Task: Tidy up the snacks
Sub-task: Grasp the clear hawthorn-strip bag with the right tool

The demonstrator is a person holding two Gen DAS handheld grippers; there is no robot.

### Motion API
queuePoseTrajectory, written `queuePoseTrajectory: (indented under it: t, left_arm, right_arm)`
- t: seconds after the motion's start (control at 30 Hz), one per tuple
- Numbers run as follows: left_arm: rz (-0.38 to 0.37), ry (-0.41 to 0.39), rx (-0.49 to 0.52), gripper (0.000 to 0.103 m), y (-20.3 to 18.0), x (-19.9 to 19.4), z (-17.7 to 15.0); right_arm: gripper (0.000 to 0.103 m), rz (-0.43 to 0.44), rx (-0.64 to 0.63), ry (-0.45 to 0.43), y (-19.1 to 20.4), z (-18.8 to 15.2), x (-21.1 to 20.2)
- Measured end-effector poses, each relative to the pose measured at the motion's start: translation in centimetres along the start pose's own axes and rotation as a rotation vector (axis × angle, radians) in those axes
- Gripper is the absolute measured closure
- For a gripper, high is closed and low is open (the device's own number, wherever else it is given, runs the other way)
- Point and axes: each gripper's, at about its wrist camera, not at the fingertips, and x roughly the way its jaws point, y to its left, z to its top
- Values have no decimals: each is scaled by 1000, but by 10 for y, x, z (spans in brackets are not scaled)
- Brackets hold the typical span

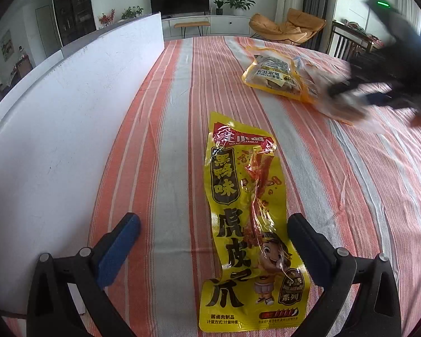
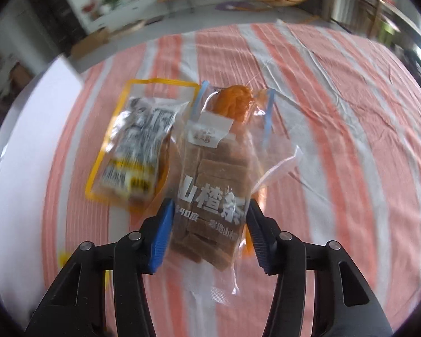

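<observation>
A long yellow snack packet [image 1: 247, 224] lies flat on the striped cloth, between and ahead of my open, empty left gripper [image 1: 213, 230]. My right gripper [image 2: 209, 224] is shut on a clear packet of brown hawthorn strips [image 2: 210, 196], its pads pressing both sides of the packet. Left of it lies a yellow-edged clear packet [image 2: 134, 143], also seen far right in the left wrist view [image 1: 275, 75]. An orange snack [image 2: 234, 104] shows behind the hawthorn packet. The right gripper appears blurred in the left wrist view [image 1: 359, 92].
A white box wall [image 1: 70, 129] runs along the left of the orange-and-grey striped tablecloth [image 1: 171, 140]; it also shows in the right wrist view [image 2: 28, 140]. Chairs stand beyond the table's far right edge [image 1: 348, 45].
</observation>
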Motion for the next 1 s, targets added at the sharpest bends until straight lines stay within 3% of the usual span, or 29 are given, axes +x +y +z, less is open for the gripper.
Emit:
queuePoseTrajectory:
  t: [0.13,0.2,0.23,0.3,0.33,0.43,0.53,1.0]
  left_arm:
    - [-1,0,0,0,0,0,0]
    - [-1,0,0,0,0,0,0]
    - [-1,0,1,0,1,0,0]
    - [-1,0,1,0,0,0,0]
    - [-1,0,1,0,0,0,0]
    - [-1,0,1,0,1,0,0]
    - [-1,0,2,0,1,0,0]
    - [-3,0,3,0,1,0,0]
  right_arm:
    - [50,49,-211,77,-23,-44,-30]
    - [50,18,-282,101,-43,-74,-39]
    - [44,4,-313,98,-55,-90,-42]
    - [33,37,-338,29,-74,-115,-52]
    - [21,41,-330,-10,-84,-127,-54]
    - [16,66,-272,-120,-97,-149,-57]
    - [12,17,-291,-190,-87,-162,-56]
    - [10,8,-304,-183,-82,-160,-53]
